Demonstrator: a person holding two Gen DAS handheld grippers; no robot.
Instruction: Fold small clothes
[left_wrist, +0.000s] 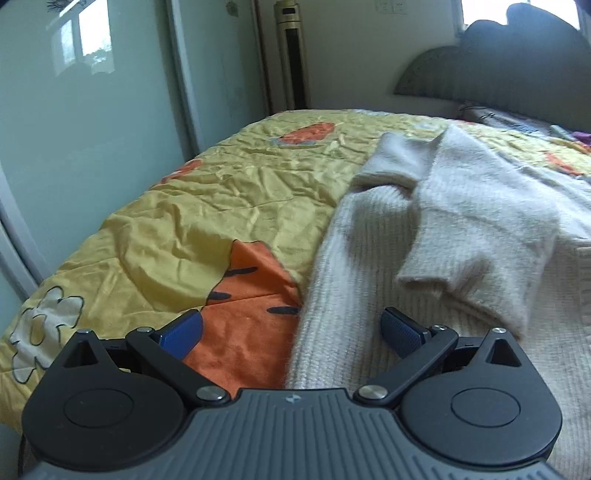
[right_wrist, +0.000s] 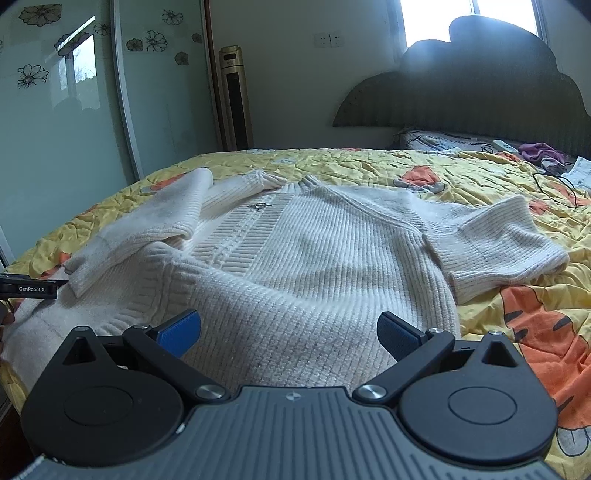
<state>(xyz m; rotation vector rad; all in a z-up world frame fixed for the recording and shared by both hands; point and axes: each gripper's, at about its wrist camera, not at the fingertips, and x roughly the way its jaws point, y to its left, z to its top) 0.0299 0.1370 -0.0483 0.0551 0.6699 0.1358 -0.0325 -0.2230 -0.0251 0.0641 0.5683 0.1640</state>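
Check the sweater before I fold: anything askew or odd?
The white sweater lies uneven: its left sleeve is folded across the front, the right sleeve still sticks out on the bedspread.

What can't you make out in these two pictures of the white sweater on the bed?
- White ribbed knit sweater: its near hem is hidden behind the right tool in the right wrist view.
- Its right sleeve and body are cut off by the right edge of the left wrist view.
- Small metal zipper pull: too small to read its shape.
- Purple crumpled cloth by the dark padded headboard: too small and far to identify.
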